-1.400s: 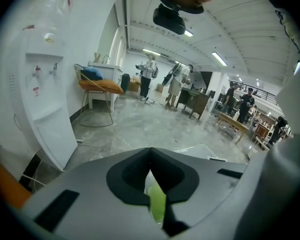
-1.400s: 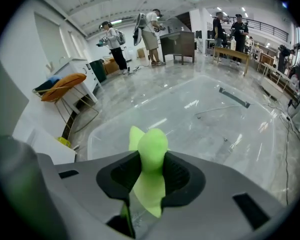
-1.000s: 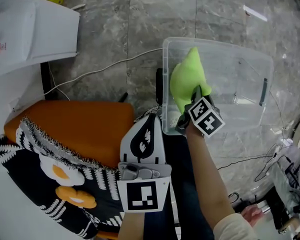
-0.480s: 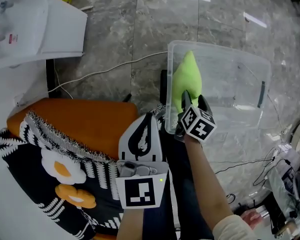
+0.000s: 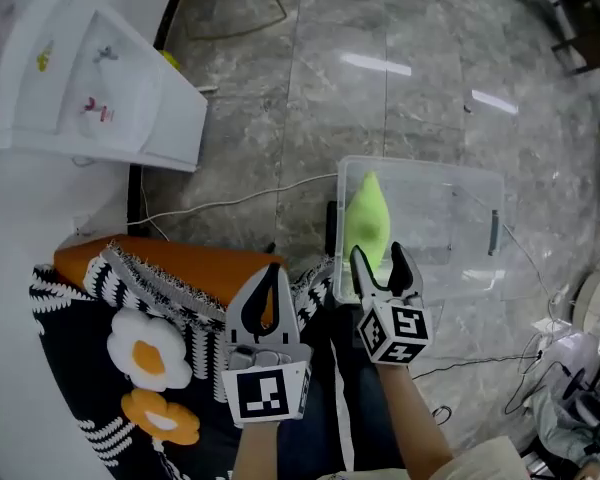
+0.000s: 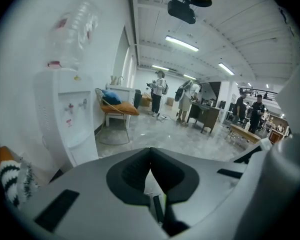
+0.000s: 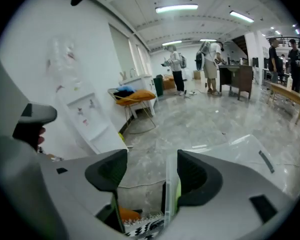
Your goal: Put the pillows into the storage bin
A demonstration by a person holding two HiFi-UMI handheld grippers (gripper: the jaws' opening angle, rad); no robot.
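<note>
A lime-green pillow (image 5: 366, 224) stands on end against the left wall of the clear storage bin (image 5: 480, 268) on the floor. My right gripper (image 5: 378, 255) hovers just in front of the bin, above the pillow. Its jaws have just been opening, they stand open and nothing is between them. In the right gripper view the gripper (image 7: 146, 170) looks past the bin's rim (image 7: 225, 145) and a sliver of the green pillow (image 7: 177, 196). My left gripper (image 5: 271, 269) is shut and empty over an orange pillow (image 5: 180, 266) and a black-and-white egg-patterned pillow (image 5: 100, 358). Its fingertips (image 6: 149, 159) meet.
A white water dispenser (image 5: 130, 98) stands at the far left, with a white cable (image 5: 230, 204) running across the marble floor towards the bin. Cables and gear (image 5: 570, 408) lie at the lower right. Several people stand far off in the hall (image 7: 205, 64).
My right gripper has let go of the green pillow, opened and lifted up out of the bin. My left gripper has also risen, still shut. The green pillow stays in the bin.
</note>
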